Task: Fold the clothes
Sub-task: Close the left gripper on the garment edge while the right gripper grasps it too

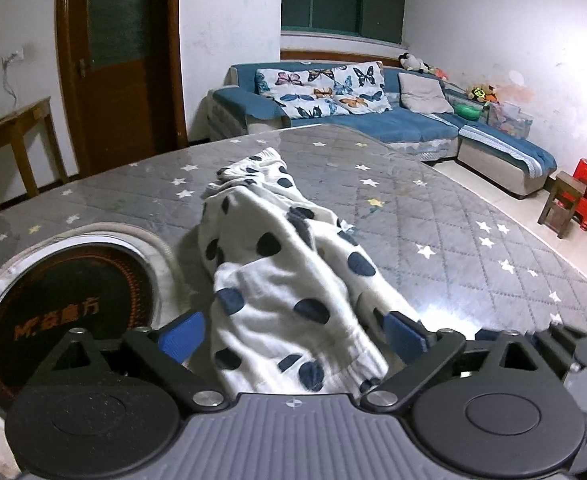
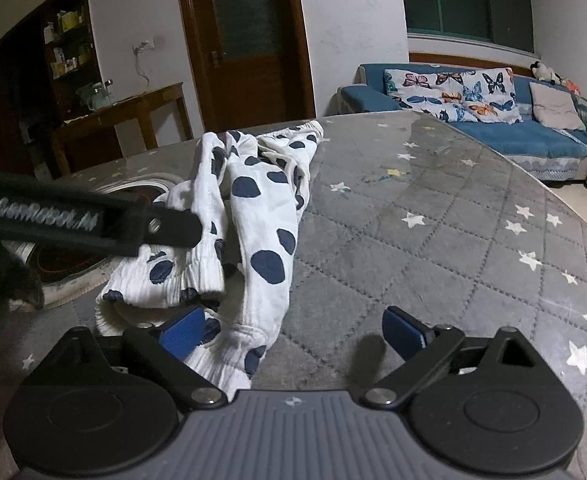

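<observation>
White trousers with dark blue dots (image 1: 277,264) lie crumpled on the round grey star-patterned table (image 1: 473,220), waistband at the far end. My left gripper (image 1: 293,336) stands wide around the near trouser leg; the cloth fills the gap between its blue pads (image 1: 185,336), with no clear pinch. In the right wrist view the same trousers (image 2: 253,208) lie left of centre. My right gripper (image 2: 293,334) is open at the near cuffs: its left pad (image 2: 183,330) is at the cuff edge, its right pad over bare table (image 2: 453,240). The left tool's black finger (image 2: 173,226) reaches over the cuffs.
A round dark hob (image 1: 65,312) is set into the table left of the trousers. Beyond the table edge are a blue sofa (image 1: 373,124) with cushions, a brown door (image 1: 113,60), a wooden side table (image 1: 13,128) and two small stools (image 1: 573,196) on the floor.
</observation>
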### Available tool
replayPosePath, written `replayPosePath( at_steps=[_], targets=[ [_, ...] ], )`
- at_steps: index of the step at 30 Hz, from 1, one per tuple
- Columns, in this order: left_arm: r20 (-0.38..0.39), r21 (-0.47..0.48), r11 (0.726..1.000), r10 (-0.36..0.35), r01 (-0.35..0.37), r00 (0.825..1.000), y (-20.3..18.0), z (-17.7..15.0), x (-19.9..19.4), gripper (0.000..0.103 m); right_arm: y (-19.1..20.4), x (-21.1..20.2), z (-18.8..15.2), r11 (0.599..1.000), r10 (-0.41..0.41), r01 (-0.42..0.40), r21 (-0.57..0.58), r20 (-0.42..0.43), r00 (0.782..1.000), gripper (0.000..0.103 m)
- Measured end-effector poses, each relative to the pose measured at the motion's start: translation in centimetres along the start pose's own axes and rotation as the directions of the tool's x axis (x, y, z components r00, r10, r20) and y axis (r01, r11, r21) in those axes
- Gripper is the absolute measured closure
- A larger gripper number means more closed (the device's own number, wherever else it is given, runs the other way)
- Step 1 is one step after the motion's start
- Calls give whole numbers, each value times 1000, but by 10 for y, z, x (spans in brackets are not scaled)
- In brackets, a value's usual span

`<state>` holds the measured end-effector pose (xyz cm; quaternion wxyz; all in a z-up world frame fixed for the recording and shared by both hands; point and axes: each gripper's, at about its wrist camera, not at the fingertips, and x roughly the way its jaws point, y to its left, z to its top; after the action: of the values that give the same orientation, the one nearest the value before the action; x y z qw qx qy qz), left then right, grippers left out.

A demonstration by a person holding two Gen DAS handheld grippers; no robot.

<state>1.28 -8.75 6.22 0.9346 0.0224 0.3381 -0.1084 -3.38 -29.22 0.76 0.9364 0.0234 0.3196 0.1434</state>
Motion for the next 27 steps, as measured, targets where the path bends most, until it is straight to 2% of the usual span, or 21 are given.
replayPosePath(
  at_steps=[2, 5, 7, 8, 10, 13, 20, 21, 22, 23, 27],
  targets=[
    [-15, -10, 1000, -9, 9, 1000, 0, 3, 7, 18, -3, 1, 0, 1000, 3, -3, 7, -2, 1000, 14],
    [-40, -23, 1000, -16, 15, 999, 0, 7, 17, 35, -5, 0, 0, 1000, 15, -15, 24, 7, 1000, 25],
    [-55, -35, 999, -20, 18, 998, 4, 8, 23, 53, -7, 0, 1, 999, 27, -27, 37, 12, 1000, 32],
    [-61, -46, 999, -27, 24, 998, 7, 8, 25, 58, -8, -1, 1, 999, 33, -33, 42, 14, 999, 36],
    [-65, -62, 998, -35, 31, 997, 12, 7, 26, 73, -9, -1, 2, 998, 44, -45, 48, 19, 999, 42],
    [-60, -81, 996, -40, 35, 997, 21, 6, 24, 82, -10, -3, 4, 997, 51, -53, 53, 30, 998, 49],
    [-44, -98, 993, -66, 62, 997, 20, 10, 11, 79, -8, -3, 8, 997, 59, -61, 42, 41, 997, 49],
    [-43, -93, 994, -66, 62, 997, 17, 12, 9, 77, -7, -2, 9, 997, 60, -62, 40, 42, 997, 49],
    [-42, -86, 994, -66, 62, 997, 13, 13, 8, 67, -6, -2, 10, 997, 62, -63, 39, 42, 997, 49],
    [-42, -76, 995, -64, 61, 997, 10, 13, 9, 64, -6, -1, 10, 997, 63, -65, 38, 42, 997, 49],
    [-40, -37, 998, -57, 55, 998, -2, 15, 12, 63, -5, 2, 11, 997, 72, -73, 39, 39, 997, 50]
  ],
)
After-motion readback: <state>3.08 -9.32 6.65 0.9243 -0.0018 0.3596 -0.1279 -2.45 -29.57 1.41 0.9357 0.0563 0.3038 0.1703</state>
